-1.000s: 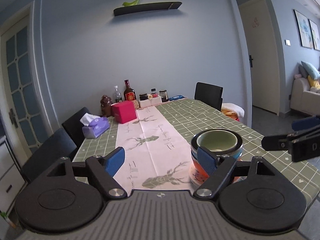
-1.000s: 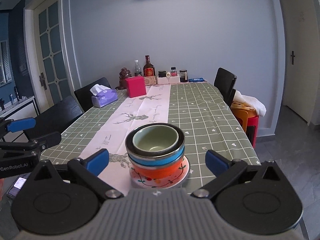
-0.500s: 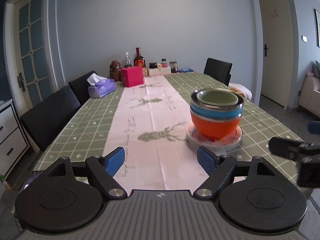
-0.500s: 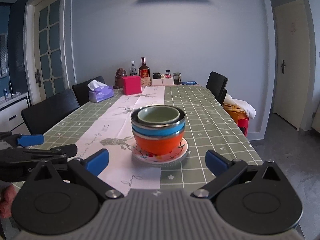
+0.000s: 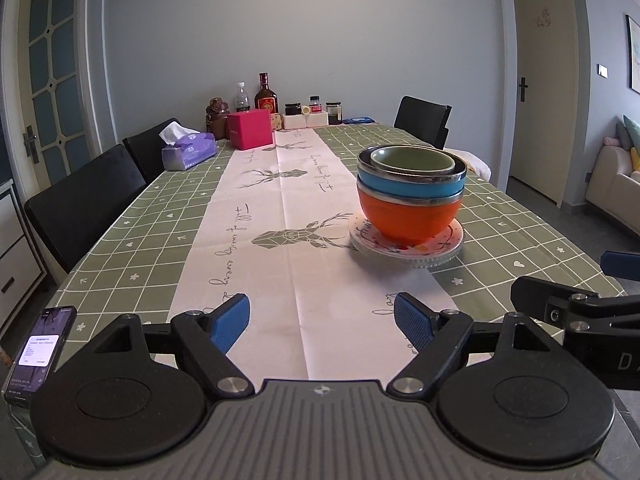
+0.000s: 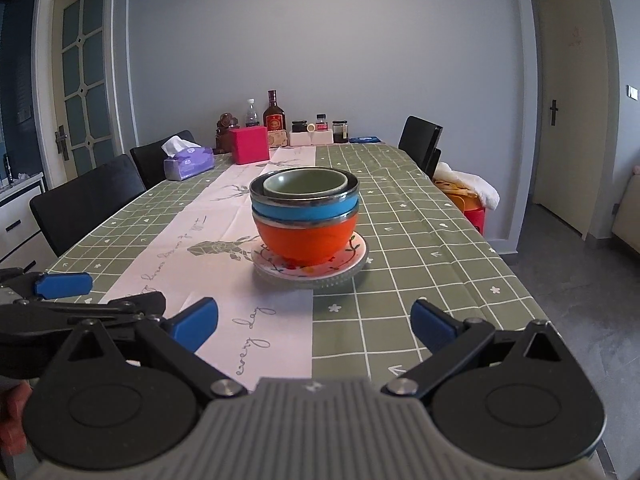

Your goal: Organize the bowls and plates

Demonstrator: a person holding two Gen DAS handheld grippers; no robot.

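Note:
A stack stands on the table: a green bowl inside a blue bowl, inside an orange bowl, on flowered plates. It also shows in the right wrist view, with the green bowl, blue bowl, orange bowl and plates. My left gripper is open and empty, near the table's front edge, left of and short of the stack. My right gripper is open and empty, facing the stack from the front edge.
A tissue box, pink box, bottles and jars stand at the table's far end. Black chairs line the left side, one at the far right. A phone lies at the front left corner.
Both grippers have drawn back from the stack toward the table's front edge and lowered. The stack looks farther away and stays put. Both stay open.

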